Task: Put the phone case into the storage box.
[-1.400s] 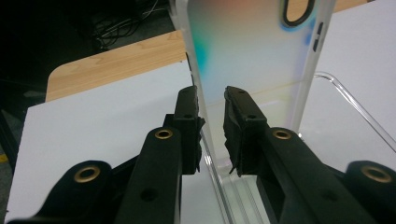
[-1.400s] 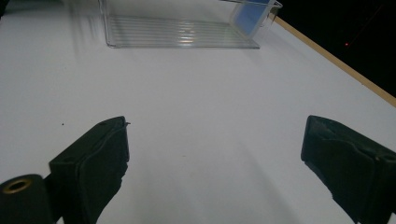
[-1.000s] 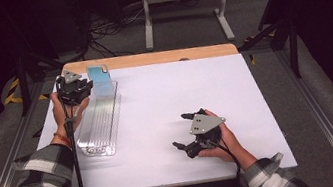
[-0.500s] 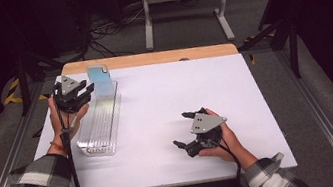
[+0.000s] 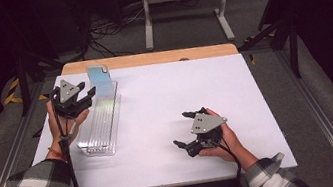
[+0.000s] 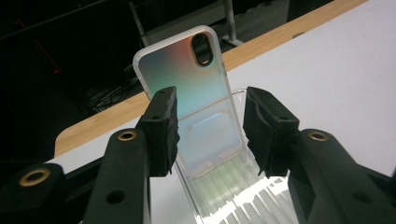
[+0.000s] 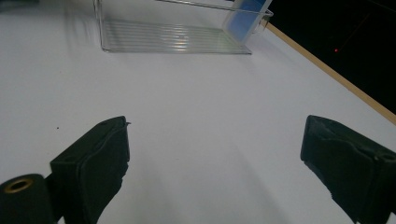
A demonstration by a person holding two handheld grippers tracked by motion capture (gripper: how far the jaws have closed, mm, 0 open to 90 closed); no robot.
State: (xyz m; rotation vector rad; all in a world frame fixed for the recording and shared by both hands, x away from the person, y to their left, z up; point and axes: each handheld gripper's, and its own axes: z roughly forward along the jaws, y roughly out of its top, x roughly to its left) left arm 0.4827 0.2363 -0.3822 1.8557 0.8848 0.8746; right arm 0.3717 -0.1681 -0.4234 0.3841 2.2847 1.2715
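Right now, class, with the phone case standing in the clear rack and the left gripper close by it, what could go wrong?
1. The phone case stands tilted at the far end of the clear rack; the left gripper, its jaws just opened and apart from the case, could knock it over.
2. The light rack may slide on the white table if bumped.

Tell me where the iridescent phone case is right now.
The iridescent phone case stands upright at the far end of the clear ribbed plastic tray, high view's left, just beyond the left gripper.
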